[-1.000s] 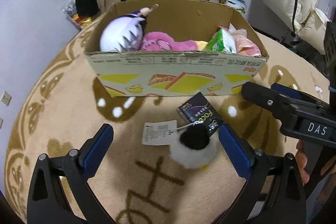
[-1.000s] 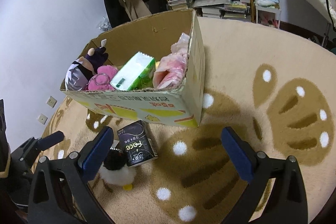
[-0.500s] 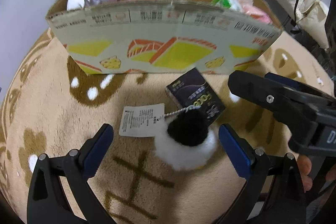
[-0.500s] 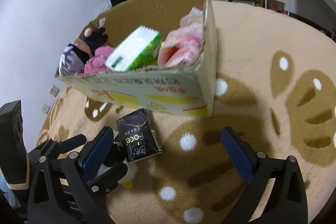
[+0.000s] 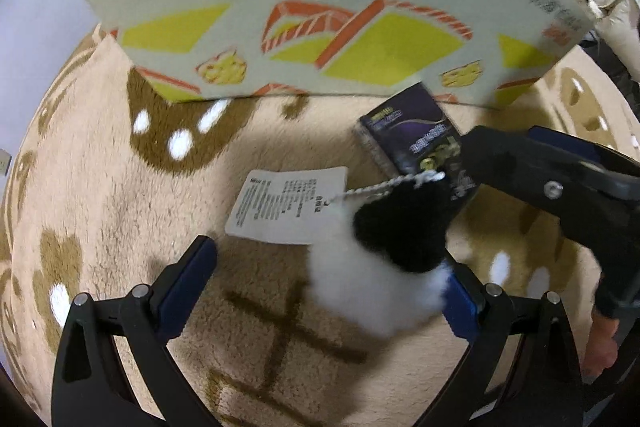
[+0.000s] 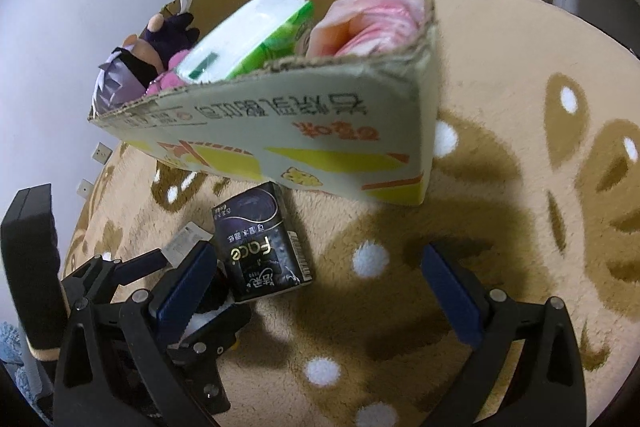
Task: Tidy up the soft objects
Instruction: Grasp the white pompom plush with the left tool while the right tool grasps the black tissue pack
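Left gripper [image 5: 328,283] spread wide around a black-and-white plush toy [image 5: 394,255].
The toy sits against its right finger [image 5: 460,301]; right gripper [image 6: 316,291] gapes empty nearby.

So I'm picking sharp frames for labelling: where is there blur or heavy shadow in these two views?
Left wrist view: the printed cardboard box is motion-smeared, the black-and-white plush toy soft-edged. Right wrist view: mostly sharp, with dark shadow on the beige patterned rug beside the box.
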### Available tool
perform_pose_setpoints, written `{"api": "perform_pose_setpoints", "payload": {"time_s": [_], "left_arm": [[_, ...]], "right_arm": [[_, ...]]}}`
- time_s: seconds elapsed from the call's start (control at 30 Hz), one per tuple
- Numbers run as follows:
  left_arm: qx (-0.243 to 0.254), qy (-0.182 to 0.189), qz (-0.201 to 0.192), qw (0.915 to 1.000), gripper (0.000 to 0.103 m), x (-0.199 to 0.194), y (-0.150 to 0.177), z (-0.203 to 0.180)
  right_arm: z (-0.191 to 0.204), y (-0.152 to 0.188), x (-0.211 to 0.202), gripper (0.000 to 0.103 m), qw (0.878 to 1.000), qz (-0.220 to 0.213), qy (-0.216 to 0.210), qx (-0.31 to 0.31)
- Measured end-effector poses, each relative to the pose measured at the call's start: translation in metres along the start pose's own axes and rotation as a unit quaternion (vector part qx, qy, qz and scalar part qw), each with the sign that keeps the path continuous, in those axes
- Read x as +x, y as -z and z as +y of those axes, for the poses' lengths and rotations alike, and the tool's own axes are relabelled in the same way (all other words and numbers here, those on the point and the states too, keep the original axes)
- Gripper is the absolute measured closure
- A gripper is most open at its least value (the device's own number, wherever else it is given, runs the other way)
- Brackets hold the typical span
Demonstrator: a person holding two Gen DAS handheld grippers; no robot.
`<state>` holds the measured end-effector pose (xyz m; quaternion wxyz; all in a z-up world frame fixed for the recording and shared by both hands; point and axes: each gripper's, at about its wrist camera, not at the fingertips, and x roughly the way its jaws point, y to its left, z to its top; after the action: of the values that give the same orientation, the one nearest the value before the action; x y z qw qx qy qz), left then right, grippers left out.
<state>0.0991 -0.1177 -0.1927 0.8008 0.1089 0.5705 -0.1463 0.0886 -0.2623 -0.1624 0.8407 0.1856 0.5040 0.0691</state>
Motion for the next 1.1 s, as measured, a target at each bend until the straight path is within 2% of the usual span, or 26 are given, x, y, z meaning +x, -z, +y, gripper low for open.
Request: {"api": "perform_pose_setpoints", "payload": {"time_s": [0.23,0.53,0.63,0.77,0.9,1.07,1.1], "left_arm": [[-0.014,0.004,-0.002,0.9999,0.007,0.006,-0.001,0.015],[-0.028,0.011,-0.012,0.9995,0.018,0.004,-0.006,0.037],[-0.032,0.016,-0.017,0.9992,0.025,-0.002,-0.007,0.038],[-0.056,0.012,-0.012,0.9983,0.048,-0.008,-0.013,0.052],[-0.086,0.034,-0.011,0.9956,0.053,-0.007,-0.016,0.072],[-0.066,0.032,-0.014,0.9972,0.053,-0.009,-0.02,0.077],[-0.063,0.033,-0.015,0.9974,0.056,-0.009,-0.021,0.079]], "right_arm": [[0.007,0.002,0.008,0.0,1.0,0.004,0.004,-0.013],[0.009,0.0,0.012,0.0,1.0,0.004,0.006,-0.009],[0.009,-0.001,0.013,0.0,1.0,0.004,0.006,-0.007],[0.008,0.0,0.012,0.0,1.0,0.004,0.007,-0.008],[0.013,0.0,0.013,0.004,1.0,0.006,0.001,-0.009],[0.018,0.002,0.013,0.012,1.0,0.005,0.013,-0.021],[0.018,0.003,0.012,0.012,1.0,0.005,0.014,-0.023]]}}
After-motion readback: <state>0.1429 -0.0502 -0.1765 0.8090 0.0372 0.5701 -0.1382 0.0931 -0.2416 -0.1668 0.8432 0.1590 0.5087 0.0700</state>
